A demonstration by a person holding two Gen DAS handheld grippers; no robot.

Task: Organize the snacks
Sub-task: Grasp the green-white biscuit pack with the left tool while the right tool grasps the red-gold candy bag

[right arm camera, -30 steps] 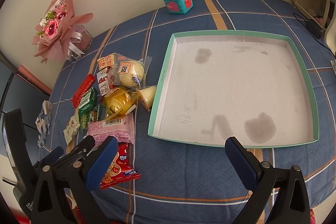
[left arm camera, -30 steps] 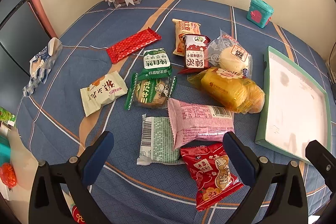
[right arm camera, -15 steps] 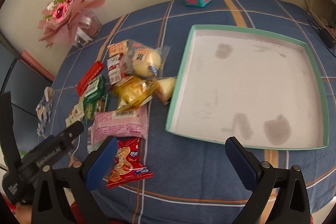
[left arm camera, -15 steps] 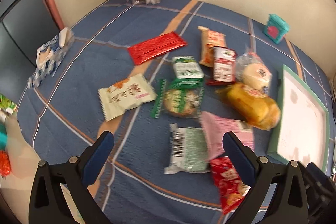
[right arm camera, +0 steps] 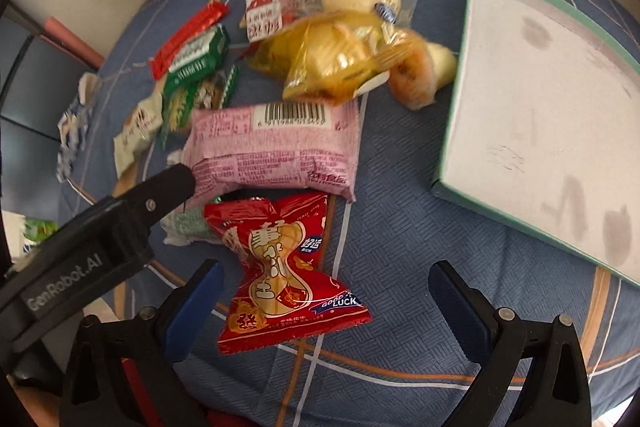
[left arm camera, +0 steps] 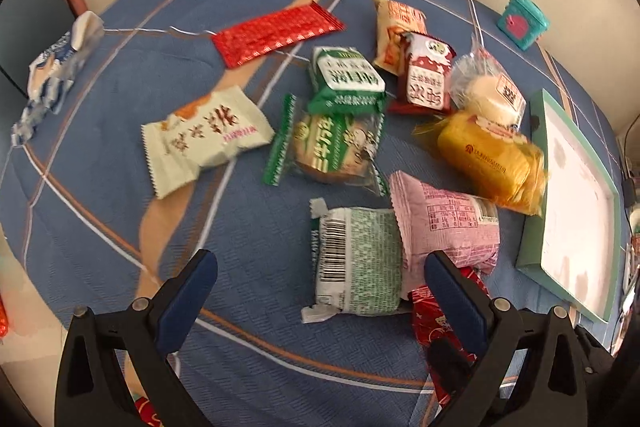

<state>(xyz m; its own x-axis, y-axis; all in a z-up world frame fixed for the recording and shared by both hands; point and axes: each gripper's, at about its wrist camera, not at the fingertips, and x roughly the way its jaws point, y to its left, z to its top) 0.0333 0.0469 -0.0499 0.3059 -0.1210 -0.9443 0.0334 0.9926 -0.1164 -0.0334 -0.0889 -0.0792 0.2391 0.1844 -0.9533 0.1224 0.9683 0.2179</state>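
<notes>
1. My left tongs [left arm camera: 320,267] hang released, fingers wide apart, gripping nothing.
2. Just ahead of them, between the fingers, lies the green-and-white barcode packet [left arm camera: 356,259]; the pink packet [left arm camera: 444,223] overlaps its right edge.
3. My right tongs [right arm camera: 324,283] are also spread and empty.
4. The red peanut packet [right arm camera: 288,275] lies between their fingers on the blue plaid cloth [right arm camera: 400,227].
5. The pink packet [right arm camera: 276,151] sits just beyond it, the yellow cake bag [right arm camera: 340,59] farther ahead.
6. The teal-rimmed tray [right arm camera: 452,143] lies ahead to the right, holding no snacks.
7. The left tongs' black arm [right arm camera: 120,219] shows at my right tongs' left.
</notes>
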